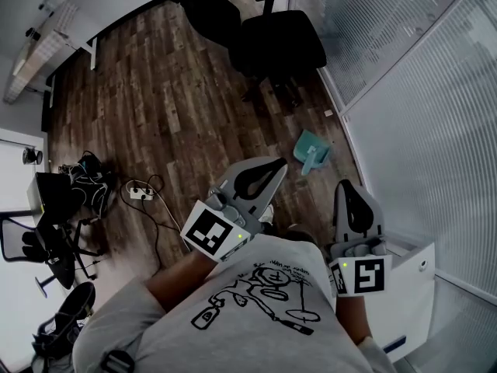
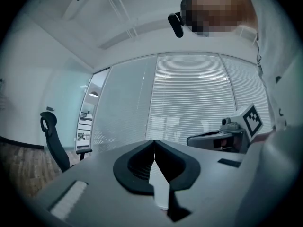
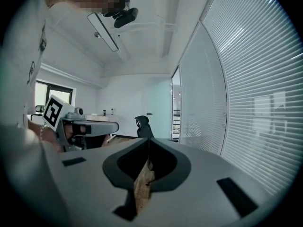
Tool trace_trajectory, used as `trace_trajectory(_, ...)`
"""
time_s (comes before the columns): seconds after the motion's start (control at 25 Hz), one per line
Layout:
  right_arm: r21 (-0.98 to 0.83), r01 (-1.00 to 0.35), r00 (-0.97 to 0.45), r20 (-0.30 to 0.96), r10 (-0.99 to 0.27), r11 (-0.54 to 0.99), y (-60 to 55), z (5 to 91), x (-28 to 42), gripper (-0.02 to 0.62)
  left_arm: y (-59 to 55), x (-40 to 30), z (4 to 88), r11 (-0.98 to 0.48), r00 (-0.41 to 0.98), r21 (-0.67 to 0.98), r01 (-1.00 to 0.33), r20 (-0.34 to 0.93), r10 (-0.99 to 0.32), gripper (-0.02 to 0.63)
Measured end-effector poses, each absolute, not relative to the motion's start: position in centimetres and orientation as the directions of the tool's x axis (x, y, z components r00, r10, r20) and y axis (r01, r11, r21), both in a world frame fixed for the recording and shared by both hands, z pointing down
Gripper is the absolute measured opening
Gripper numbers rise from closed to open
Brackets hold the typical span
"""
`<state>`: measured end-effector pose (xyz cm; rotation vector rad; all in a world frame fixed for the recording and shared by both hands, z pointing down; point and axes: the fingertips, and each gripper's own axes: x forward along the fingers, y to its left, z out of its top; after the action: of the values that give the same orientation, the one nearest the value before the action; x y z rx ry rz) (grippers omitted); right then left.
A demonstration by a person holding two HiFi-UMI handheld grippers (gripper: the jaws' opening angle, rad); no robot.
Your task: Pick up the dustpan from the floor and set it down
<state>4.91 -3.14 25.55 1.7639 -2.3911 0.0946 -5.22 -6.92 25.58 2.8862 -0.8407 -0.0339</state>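
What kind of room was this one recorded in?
Most likely an office: black swivel chairs stand on a wood-look floor, a wall of glass panels with blinds runs along one side, and a white desk sits in the corner.

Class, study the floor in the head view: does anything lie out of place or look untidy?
A teal dustpan lies loose on the wooden floor near the glass wall, where someone might step on it. A power strip and its cable also sprawl across the floor.
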Motion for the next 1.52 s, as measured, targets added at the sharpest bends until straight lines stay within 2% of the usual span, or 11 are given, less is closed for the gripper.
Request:
trace_trajectory(0.72,0.014,-0.957,-0.282,0.184,-0.942,0.29,-2.2,26.4,12.8,0.009,-5.9,2.7,25.5,-0.83,0.842,0.157,-0.535,0.017,-0.54,0.002)
trace_trajectory(1.52,-0.086,-0.936,-0.351,0.258,-0.9,0.34,-4.1,31.7,12.3,0.011,-6.8,1.7,27.0,-0.801,0.818,0.172,-0.573,0.059,-0.572,0.002)
